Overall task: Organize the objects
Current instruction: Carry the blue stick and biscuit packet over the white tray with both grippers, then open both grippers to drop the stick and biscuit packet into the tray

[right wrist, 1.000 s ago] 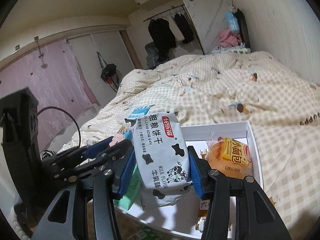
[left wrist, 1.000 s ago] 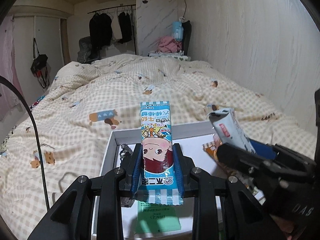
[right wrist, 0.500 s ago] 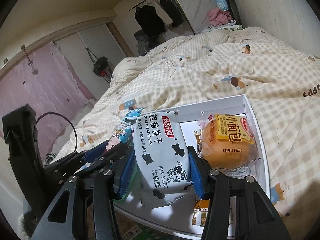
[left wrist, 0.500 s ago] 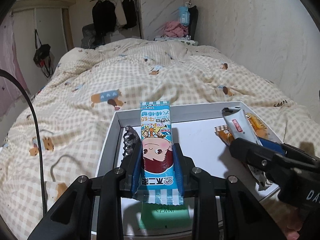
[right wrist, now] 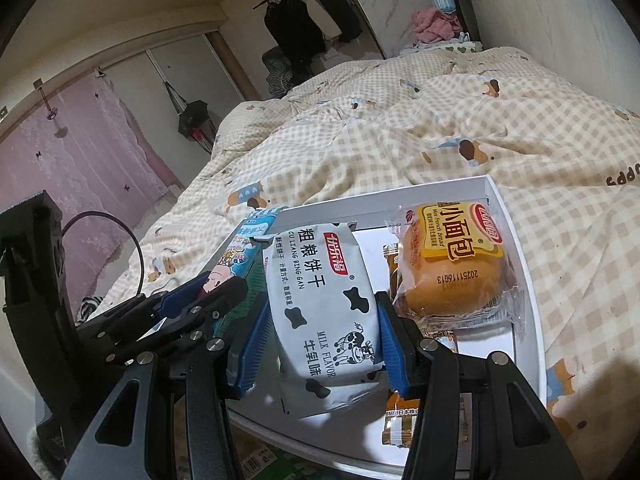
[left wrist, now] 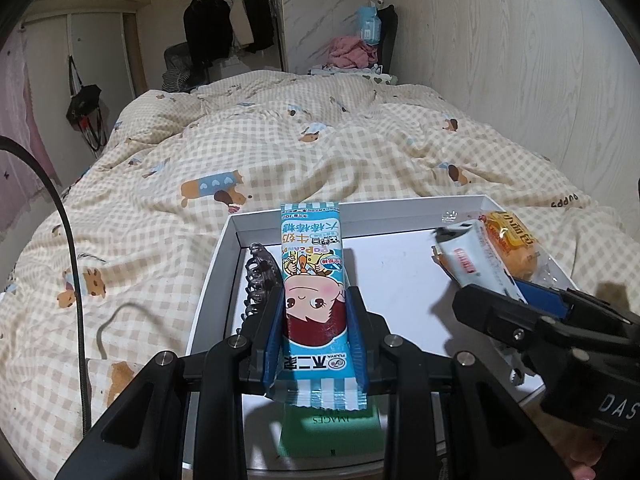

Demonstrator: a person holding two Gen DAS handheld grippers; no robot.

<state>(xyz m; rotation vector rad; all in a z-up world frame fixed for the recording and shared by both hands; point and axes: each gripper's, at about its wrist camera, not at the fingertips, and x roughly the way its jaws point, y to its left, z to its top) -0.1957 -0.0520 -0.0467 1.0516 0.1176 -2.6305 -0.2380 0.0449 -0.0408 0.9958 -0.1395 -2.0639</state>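
My left gripper [left wrist: 315, 300] is shut on a blue striped candy packet [left wrist: 311, 280] with a cartoon face, held over the left part of a white tray [left wrist: 212, 280] on the bed. The right gripper [right wrist: 322, 308] is shut on a white cow-spotted biscuit pack [right wrist: 320, 296], held above the same tray [right wrist: 520, 264]. Each gripper shows in the other's view, the right one [left wrist: 516, 292] with its biscuit pack [left wrist: 472, 264] and the left one [right wrist: 208, 284] with its candy packet [right wrist: 240, 248]. An orange bread bun in a clear wrapper [right wrist: 452, 268] lies in the tray's right side.
A dark hair claw [left wrist: 258, 280] lies in the tray's left side, and a green booklet [left wrist: 332, 432] sits under my left gripper. Small orange sachets [right wrist: 400, 424] lie near the tray's front. The checked quilt [left wrist: 280, 152] surrounds the tray; a black cable [left wrist: 76, 280] hangs at left.
Both views have tipped downward, so the tray and its contents sit higher and larger in view. Both packets stay clamped in their grippers.
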